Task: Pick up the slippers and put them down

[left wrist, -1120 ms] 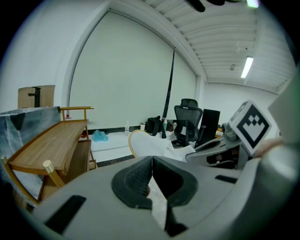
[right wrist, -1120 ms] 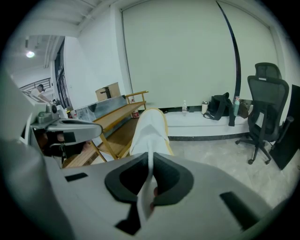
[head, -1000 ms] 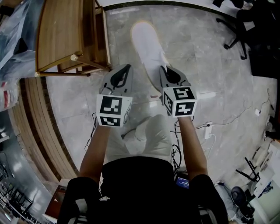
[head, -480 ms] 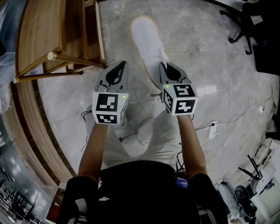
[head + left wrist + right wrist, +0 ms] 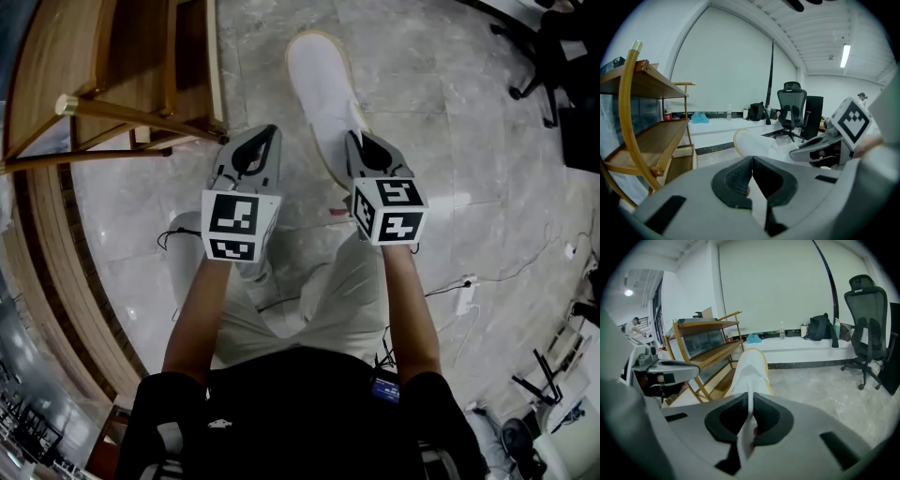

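A white slipper [image 5: 323, 84] with a tan rim sticks out ahead of my right gripper [image 5: 358, 141], which is shut on its heel end. In the right gripper view the slipper [image 5: 751, 369] rises from between the pads, its thin edge pinched in my right gripper [image 5: 751, 401]. My left gripper [image 5: 268, 133] hangs level with it to the left, jaws shut. In the left gripper view the fingertips of my left gripper [image 5: 751, 161] meet and nothing shows past them. A pale strip lies in the gap behind them; I cannot tell what it is. No second slipper is clearly in view.
A wooden shelf unit [image 5: 122, 56] stands at the left, close to the left gripper, also seen as shelf boards [image 5: 647, 140]. Black office chairs [image 5: 869, 329] stand on the marble floor [image 5: 441, 122] to the right. Cables and a power strip [image 5: 466, 291] lie beside the person's legs.
Both grippers have sunk toward the floor side by side, and the shelf now looms larger at the left. The slipper stays in the right gripper.
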Motion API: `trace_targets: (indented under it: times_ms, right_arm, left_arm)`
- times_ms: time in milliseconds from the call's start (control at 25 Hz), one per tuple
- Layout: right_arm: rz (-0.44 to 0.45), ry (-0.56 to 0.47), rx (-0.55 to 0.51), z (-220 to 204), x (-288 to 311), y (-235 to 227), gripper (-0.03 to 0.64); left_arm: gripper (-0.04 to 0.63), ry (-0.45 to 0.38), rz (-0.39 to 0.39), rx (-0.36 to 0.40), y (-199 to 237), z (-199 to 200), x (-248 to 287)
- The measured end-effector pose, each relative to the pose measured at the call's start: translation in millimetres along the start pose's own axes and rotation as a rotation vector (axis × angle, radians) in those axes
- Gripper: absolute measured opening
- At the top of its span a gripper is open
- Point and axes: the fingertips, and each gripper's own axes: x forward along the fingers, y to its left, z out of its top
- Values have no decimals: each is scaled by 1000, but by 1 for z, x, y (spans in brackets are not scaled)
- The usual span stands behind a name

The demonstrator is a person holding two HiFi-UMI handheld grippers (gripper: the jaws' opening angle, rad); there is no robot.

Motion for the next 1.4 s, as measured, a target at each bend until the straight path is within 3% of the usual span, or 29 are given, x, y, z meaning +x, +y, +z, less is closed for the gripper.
trace_targets:
  times_ms: [880, 1160, 1400]
  right_arm:
    - [16, -61, -37, -70, 49, -7, 14]
    - [24, -44, -38, -87, 70, -7, 14]
    - [28, -32, -47, -96, 81, -4, 14]
  left_arm:
    - [6, -85, 4, 67, -15, -68, 24]
    - [6, -88, 3, 42, -14, -71, 27]
    - [6, -101, 16, 68, -11, -73, 27]
